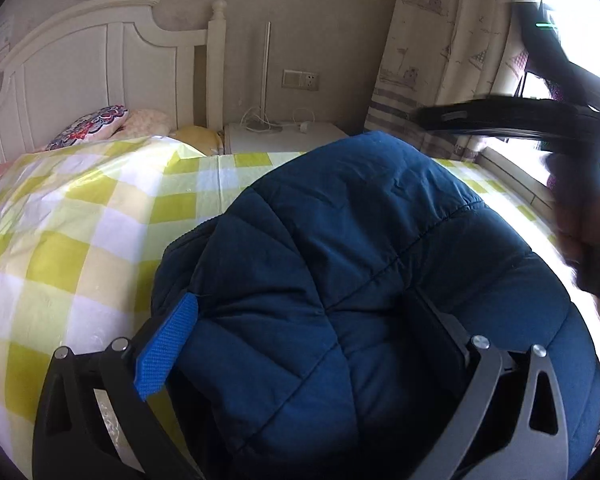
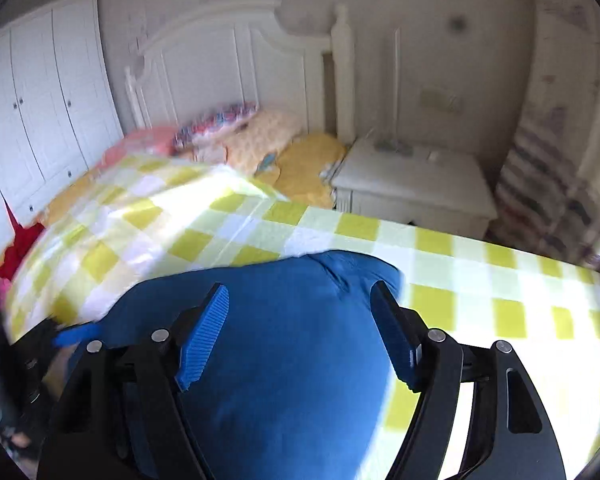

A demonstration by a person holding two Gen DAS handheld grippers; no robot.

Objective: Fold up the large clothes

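Jacket: we had the dark blue quilted jacket (image 1: 340,264) bunched in a thick pile on the bed (image 1: 80,216), nearer us than the white headboard (image 1: 80,68), on the green-and-white checked cover.
Left gripper: we saw the left gripper (image 1: 300,340) spread wide around the padded heap, its blue pad (image 1: 166,346) against the jacket's edge and the other finger sunk into the folds; whether it truly pinched the cloth, we could not tell.
Right gripper: our right gripper (image 2: 300,336) stood well apart, both ribbed blue pads (image 2: 204,336) clear of the fabric, hovering over the jacket and gripping nothing. The view was blurred.
Right gripper from the left view: it showed as a dark smear (image 1: 540,120) above the jacket, on the curtain side, away from the headboard.
Nightstand: we spotted the white nightstand (image 2: 412,188) just beside the headboard's post.
Pillows: patterned pillows (image 1: 100,124) lay right against the headboard.
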